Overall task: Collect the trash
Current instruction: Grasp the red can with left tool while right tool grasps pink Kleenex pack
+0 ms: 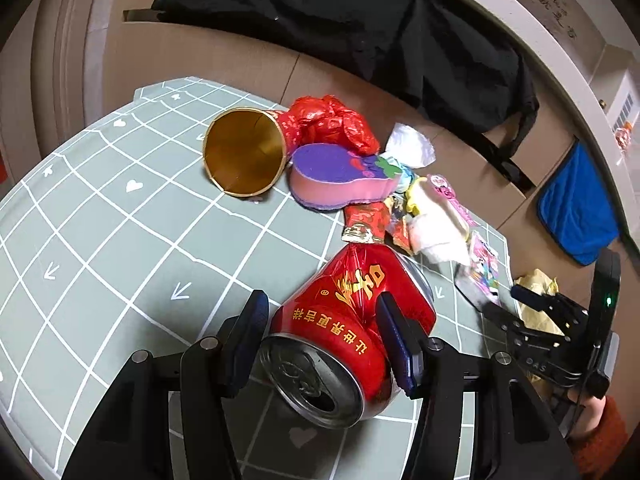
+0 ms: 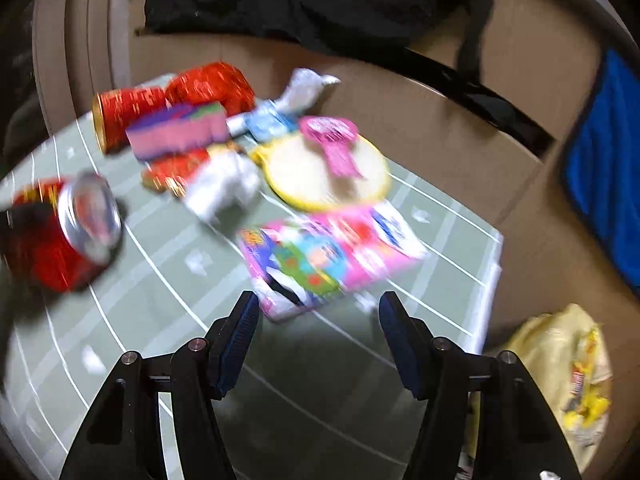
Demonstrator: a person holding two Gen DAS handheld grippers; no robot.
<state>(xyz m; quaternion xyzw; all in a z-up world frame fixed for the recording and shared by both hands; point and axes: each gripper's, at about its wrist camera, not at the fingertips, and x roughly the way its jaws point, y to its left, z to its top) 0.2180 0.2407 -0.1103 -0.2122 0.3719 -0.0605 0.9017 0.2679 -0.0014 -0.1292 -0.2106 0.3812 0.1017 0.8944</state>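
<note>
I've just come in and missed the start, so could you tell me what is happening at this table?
A person is clearing litter off a green mat with two handheld grippers. The left gripper has a red can lying on its side between its fingers. The right gripper is open and empty, just short of a pink wrapper. More wrappers, a sponge and a gold-lined cup lie beyond.

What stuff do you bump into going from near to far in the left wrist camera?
red can between the hand-held gripper's fingers → small red wrapper → pink and purple sponge → crumpled red bag → black cloth
</note>
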